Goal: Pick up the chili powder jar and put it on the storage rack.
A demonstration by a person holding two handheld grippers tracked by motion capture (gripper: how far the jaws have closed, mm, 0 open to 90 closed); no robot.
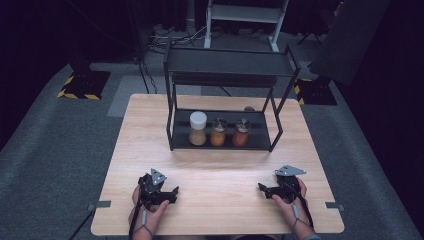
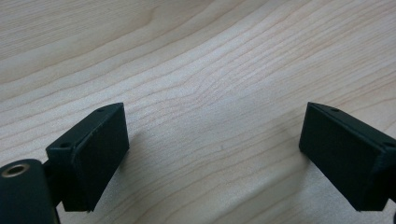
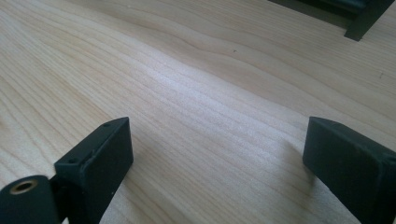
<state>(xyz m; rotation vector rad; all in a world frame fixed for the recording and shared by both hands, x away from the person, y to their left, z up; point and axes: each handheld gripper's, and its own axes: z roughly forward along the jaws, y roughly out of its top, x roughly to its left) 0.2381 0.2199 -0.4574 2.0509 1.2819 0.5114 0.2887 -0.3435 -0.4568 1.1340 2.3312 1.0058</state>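
A black two-tier wire rack point(image 1: 225, 90) stands at the back of the wooden table point(image 1: 145, 130). On its lower shelf stand three jars in a row: a white-lidded one point(image 1: 198, 128) with tan contents, an orange one point(image 1: 218, 132) and a reddish one point(image 1: 241, 133). My left gripper point(image 1: 172, 192) rests low over the table's near left part, open, with bare wood between its jaws point(image 2: 215, 154). My right gripper point(image 1: 262, 190) sits low at the near right, open, with nothing between its jaws point(image 3: 217, 163).
A foot of the rack point(image 3: 364, 21) shows at the top right of the right gripper view. Grey carpet surrounds the table, with yellow-black striped base plates point(image 1: 82, 85) and cables behind it. Metal brackets point(image 1: 102, 204) mark the table's near corners.
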